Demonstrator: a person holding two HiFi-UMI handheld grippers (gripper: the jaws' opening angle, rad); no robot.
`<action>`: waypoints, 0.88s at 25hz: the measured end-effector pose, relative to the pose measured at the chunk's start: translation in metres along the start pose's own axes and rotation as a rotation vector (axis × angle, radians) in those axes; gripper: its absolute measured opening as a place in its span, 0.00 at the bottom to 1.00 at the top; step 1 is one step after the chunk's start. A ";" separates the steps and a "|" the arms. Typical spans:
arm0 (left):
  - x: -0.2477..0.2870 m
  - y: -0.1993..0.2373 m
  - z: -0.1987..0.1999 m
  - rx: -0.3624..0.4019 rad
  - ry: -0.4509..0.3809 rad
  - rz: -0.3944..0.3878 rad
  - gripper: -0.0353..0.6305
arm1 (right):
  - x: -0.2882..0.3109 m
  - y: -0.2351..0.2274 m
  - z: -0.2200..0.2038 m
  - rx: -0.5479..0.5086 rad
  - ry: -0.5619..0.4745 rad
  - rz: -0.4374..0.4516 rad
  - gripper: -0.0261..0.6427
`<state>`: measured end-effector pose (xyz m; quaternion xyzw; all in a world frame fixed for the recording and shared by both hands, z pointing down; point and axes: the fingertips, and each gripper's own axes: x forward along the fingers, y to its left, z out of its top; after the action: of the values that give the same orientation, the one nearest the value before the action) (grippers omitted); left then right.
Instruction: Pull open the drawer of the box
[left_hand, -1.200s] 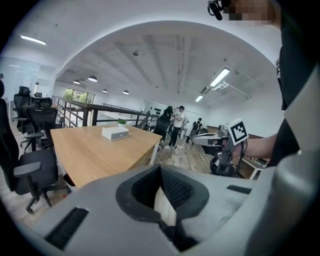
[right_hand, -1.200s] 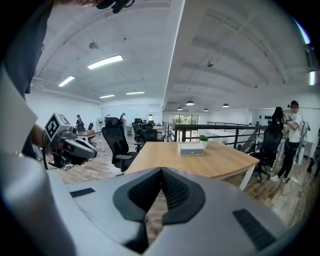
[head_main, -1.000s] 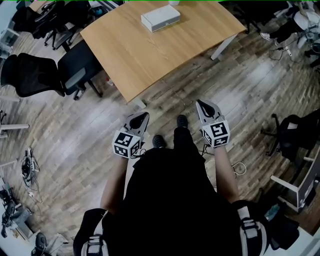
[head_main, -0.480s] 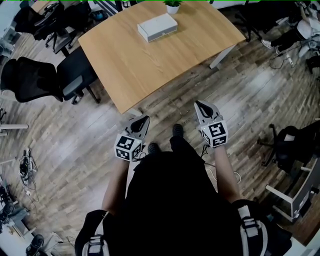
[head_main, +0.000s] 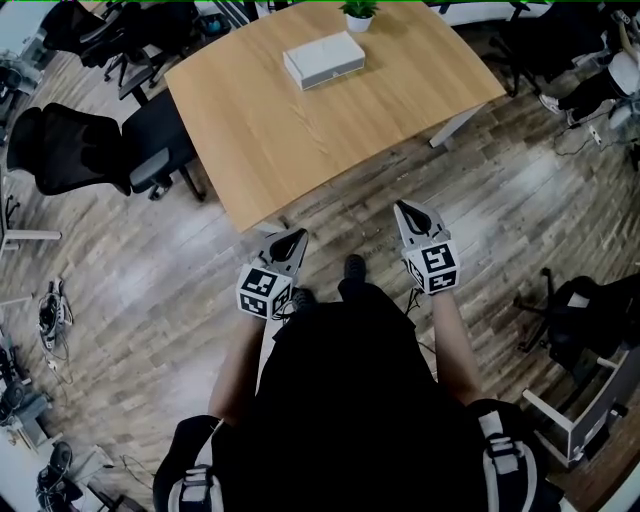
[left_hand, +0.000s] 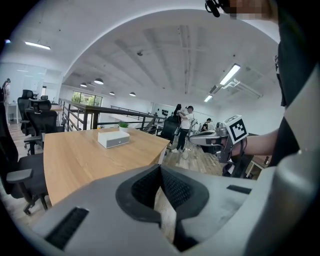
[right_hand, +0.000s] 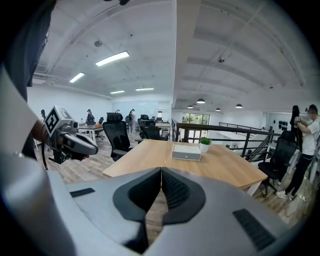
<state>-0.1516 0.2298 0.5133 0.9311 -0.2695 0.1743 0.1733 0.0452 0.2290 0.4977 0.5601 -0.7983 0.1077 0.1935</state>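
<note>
Left tool (head_main: 293, 237) and right tool (head_main: 408, 208) are both closed, jaw tips meeting with nothing between them. They are held side by side in front of the person, above the wooden floor (head_main: 180, 290). Just beyond them is the near edge of a light wooden table (head_main: 300, 140). A white box (head_main: 323, 59) lies toward the table's far side, well apart from both tools. A small potted plant (head_main: 358, 14) stands just behind it. Black office chairs (head_main: 90, 150) stand left of the table.

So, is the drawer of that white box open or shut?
Shut: the white box shows a flush front, with nothing pulled out.
</note>
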 end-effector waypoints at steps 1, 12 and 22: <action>0.004 -0.001 0.001 0.002 0.002 0.005 0.09 | 0.002 -0.004 -0.001 0.001 0.001 0.006 0.08; 0.042 -0.009 0.017 -0.012 0.006 0.066 0.09 | 0.021 -0.046 -0.007 0.009 -0.005 0.078 0.08; 0.075 -0.019 0.034 -0.021 -0.008 0.117 0.09 | 0.030 -0.076 -0.013 0.000 -0.008 0.138 0.08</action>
<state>-0.0740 0.1977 0.5107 0.9125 -0.3260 0.1777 0.1715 0.1097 0.1820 0.5189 0.5041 -0.8359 0.1187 0.1821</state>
